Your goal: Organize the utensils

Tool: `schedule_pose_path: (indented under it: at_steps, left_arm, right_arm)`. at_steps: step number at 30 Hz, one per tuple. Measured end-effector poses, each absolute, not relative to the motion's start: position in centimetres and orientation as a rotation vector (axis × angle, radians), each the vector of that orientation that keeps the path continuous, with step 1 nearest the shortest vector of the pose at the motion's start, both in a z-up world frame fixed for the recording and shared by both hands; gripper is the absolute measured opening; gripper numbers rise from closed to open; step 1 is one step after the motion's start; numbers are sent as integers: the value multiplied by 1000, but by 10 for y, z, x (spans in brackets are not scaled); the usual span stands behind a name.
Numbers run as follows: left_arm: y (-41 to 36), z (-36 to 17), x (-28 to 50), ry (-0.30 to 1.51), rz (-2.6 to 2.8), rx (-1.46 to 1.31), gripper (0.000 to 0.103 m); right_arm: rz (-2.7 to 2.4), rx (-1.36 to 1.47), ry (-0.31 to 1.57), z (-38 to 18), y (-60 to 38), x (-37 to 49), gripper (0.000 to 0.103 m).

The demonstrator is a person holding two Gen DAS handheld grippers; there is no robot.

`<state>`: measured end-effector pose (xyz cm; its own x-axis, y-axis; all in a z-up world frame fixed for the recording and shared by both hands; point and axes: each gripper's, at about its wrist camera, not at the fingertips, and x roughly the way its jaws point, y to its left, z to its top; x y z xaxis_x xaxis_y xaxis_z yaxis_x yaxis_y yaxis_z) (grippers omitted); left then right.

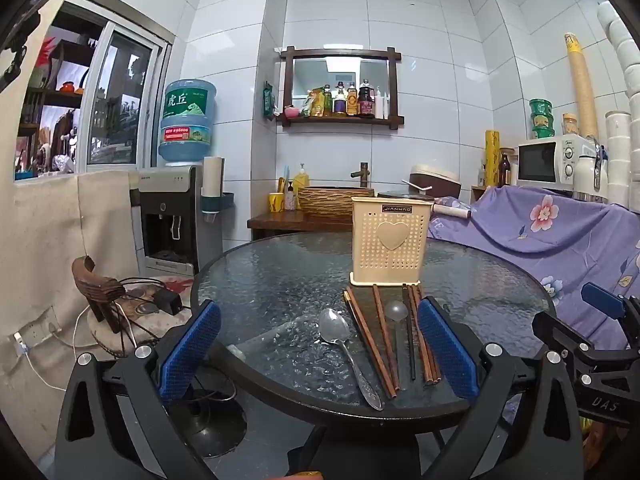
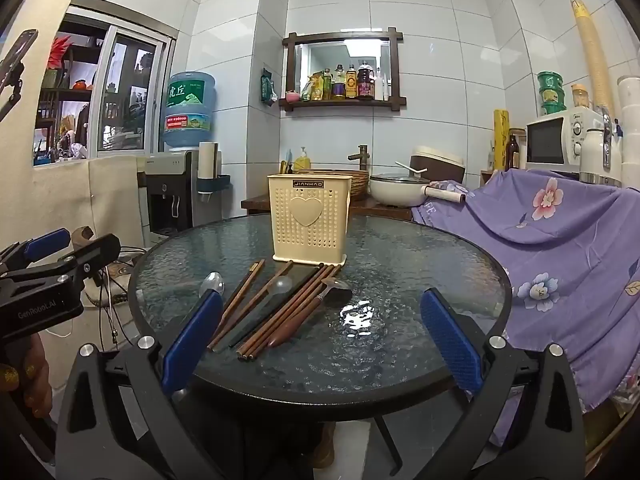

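Observation:
A cream perforated utensil holder with a heart on its front stands upright on the round glass table. In front of it lie a metal spoon, several brown chopsticks, a clear plastic spoon and a dark wooden-handled spatula. My left gripper hangs open near the table's front edge, its blue pads either side of the utensils. My right gripper is open too, with nothing between its fingers.
A purple floral cloth covers furniture right of the table. A water dispenser stands at the left, a stool with cables below it. Behind are a counter with a basket-like basin, a pot and a microwave.

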<state>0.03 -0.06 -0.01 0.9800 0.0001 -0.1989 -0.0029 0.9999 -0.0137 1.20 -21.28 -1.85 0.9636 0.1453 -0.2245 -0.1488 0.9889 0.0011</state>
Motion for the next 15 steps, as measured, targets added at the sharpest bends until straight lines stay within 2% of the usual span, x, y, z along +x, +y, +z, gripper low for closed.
schedule_pose_path:
  at_steps: [15]
  left_arm:
    - [-2,-3,1,201,-5,-25,97]
  right_arm:
    - [147,-19,223,-27,-213,14,98]
